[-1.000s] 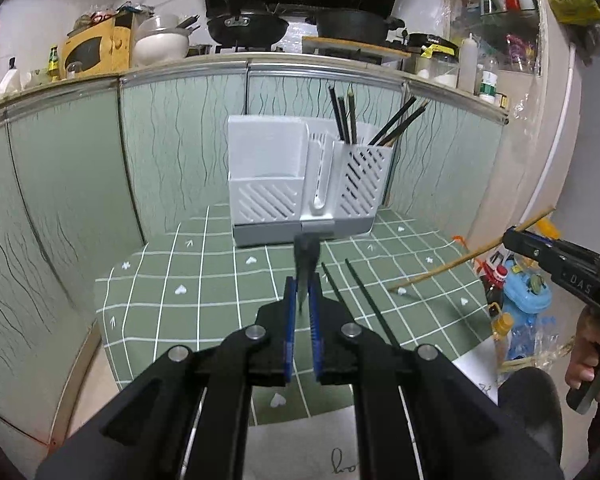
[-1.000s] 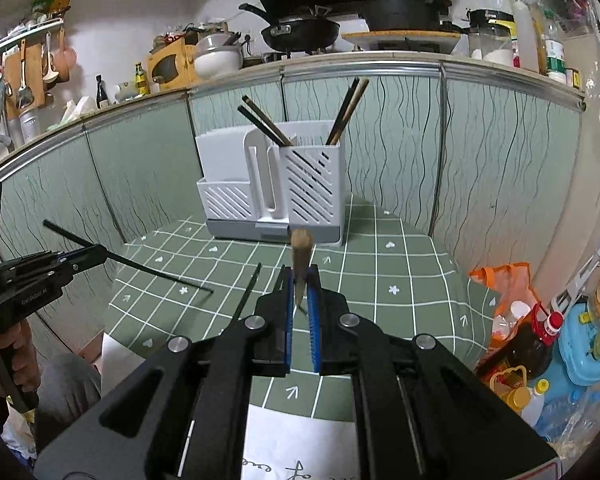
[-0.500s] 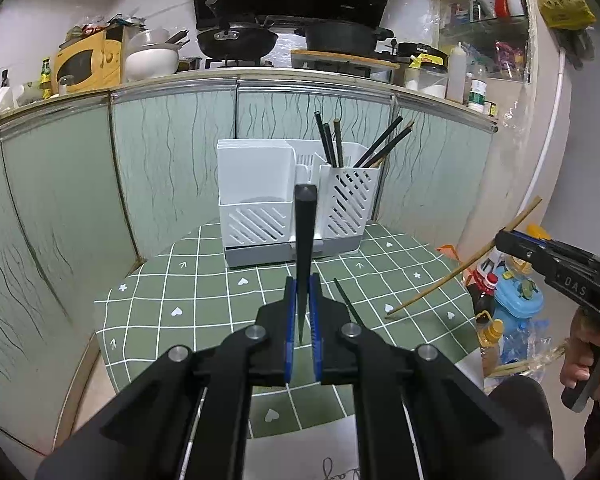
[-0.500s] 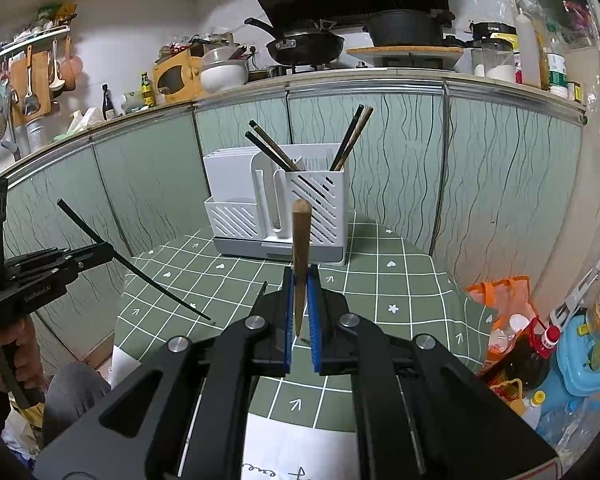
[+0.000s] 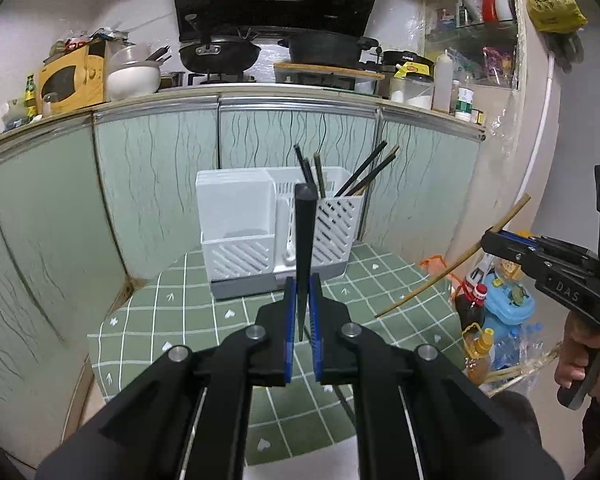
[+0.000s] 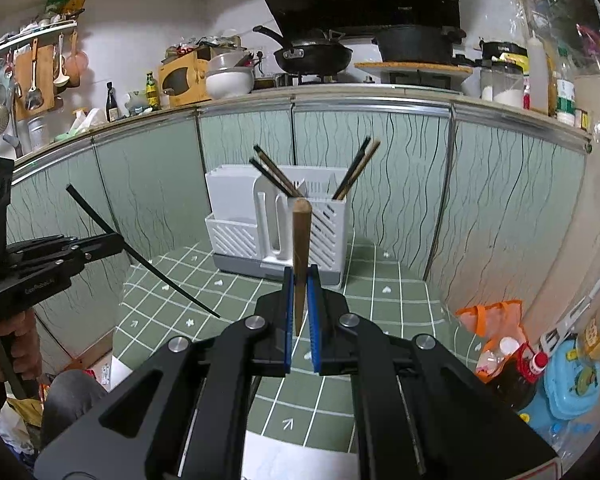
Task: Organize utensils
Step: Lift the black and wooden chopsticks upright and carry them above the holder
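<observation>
My left gripper (image 5: 302,294) is shut on a black chopstick (image 5: 304,236), held above the green checked tablecloth (image 5: 188,312); its far end overlaps the white utensil holder (image 5: 236,236). My right gripper (image 6: 299,282) is shut on a wooden chopstick (image 6: 300,240), also lifted in front of the holder (image 6: 236,232). Several chopsticks (image 5: 320,172) stand in the holder's slotted right compartment. Each wrist view shows the other gripper out to the side: the right gripper (image 5: 496,242) with its wooden chopstick (image 5: 448,272), the left gripper (image 6: 112,242) with its black chopstick (image 6: 160,276).
Green cabinet fronts (image 5: 148,184) close in behind and to the left of the small table. Bottles and a blue toy (image 5: 508,304) crowd the floor to its right. Another black chopstick (image 5: 343,396) lies on the cloth, mostly hidden under my left gripper. A person's hand (image 5: 580,356) holds the right gripper's handle.
Both grippers have risen with their chopsticks still clamped. The table and holder sit lower and further off in both views, and each chopstick's far end now overlaps the holder.
</observation>
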